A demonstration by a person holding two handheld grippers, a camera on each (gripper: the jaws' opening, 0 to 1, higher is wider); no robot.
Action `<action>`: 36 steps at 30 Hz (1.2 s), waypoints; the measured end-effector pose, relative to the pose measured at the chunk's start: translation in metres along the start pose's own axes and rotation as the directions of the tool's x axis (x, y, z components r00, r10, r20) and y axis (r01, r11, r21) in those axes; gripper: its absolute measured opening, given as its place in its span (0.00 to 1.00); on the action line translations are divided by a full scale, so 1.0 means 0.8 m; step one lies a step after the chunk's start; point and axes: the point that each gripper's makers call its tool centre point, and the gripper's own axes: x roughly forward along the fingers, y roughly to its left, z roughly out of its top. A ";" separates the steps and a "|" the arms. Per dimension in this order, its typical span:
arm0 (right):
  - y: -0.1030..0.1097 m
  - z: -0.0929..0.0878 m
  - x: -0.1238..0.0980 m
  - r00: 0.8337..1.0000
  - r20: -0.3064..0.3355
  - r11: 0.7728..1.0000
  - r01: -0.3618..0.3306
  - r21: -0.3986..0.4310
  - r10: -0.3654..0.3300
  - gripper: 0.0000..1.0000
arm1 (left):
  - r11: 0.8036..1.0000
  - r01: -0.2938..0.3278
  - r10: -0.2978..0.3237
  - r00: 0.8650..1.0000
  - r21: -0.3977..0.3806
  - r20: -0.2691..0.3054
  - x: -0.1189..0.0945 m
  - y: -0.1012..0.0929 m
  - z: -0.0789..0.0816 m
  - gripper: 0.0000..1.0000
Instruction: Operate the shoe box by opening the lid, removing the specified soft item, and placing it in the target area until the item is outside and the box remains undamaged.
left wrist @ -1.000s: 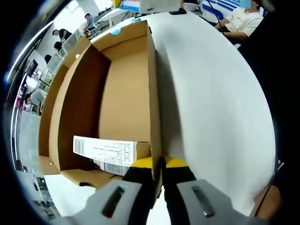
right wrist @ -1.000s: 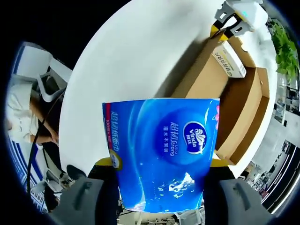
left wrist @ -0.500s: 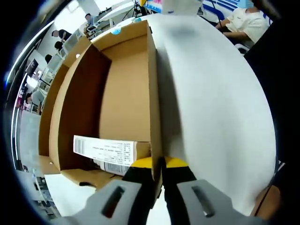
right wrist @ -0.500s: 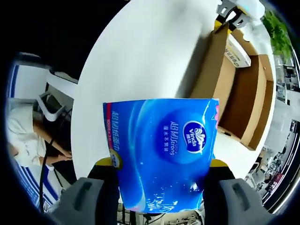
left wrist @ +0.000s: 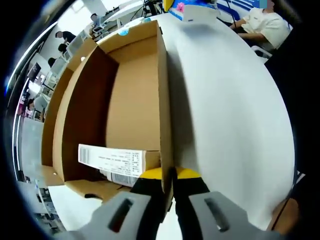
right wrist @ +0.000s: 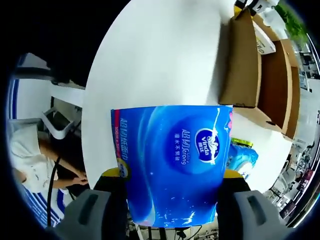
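An open brown cardboard shoe box (left wrist: 125,100) lies on the white table (left wrist: 225,115). My left gripper (left wrist: 168,187) is shut on the box's near side wall, one jaw inside and one outside. A white barcode label (left wrist: 112,160) sits on the box end near the jaws. In the right gripper view, my right gripper (right wrist: 172,192) is shut on a blue soft tissue pack (right wrist: 172,165), held above the table (right wrist: 160,60). The shoe box (right wrist: 255,65) lies at the upper right, apart from the pack.
A second blue-and-yellow pack (right wrist: 242,155) lies on the table behind the held one. A seated person (left wrist: 260,22) is at the table's far side, also seen as a person (right wrist: 30,150) at the left. Other people and desks (left wrist: 75,35) stand far behind the box.
The right gripper has swung with the tissue pack, so the shoe box now sits further up and right in its view and a second pack appears. The left gripper still holds the box wall.
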 end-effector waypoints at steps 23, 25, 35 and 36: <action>0.008 -0.001 0.027 0.998 0.066 0.989 -0.022 0.146 0.013 0.71 | 1.000 -0.008 0.008 1.000 -0.006 -0.011 0.000 0.000 -0.001 0.05; 0.009 -0.002 0.030 0.997 0.079 0.982 -0.031 0.186 0.017 0.71 | 1.000 -0.008 0.008 1.000 -0.006 -0.012 0.000 0.000 -0.001 0.05; -0.007 -0.022 0.047 0.996 0.086 0.975 -0.034 0.220 0.015 0.71 | 1.000 -0.011 0.011 1.000 -0.004 -0.013 0.000 -0.001 -0.001 0.05; -0.008 -0.023 0.049 0.996 0.086 0.973 -0.038 0.229 0.019 0.71 | 1.000 -0.009 0.009 1.000 -0.004 -0.013 0.000 -0.001 -0.001 0.05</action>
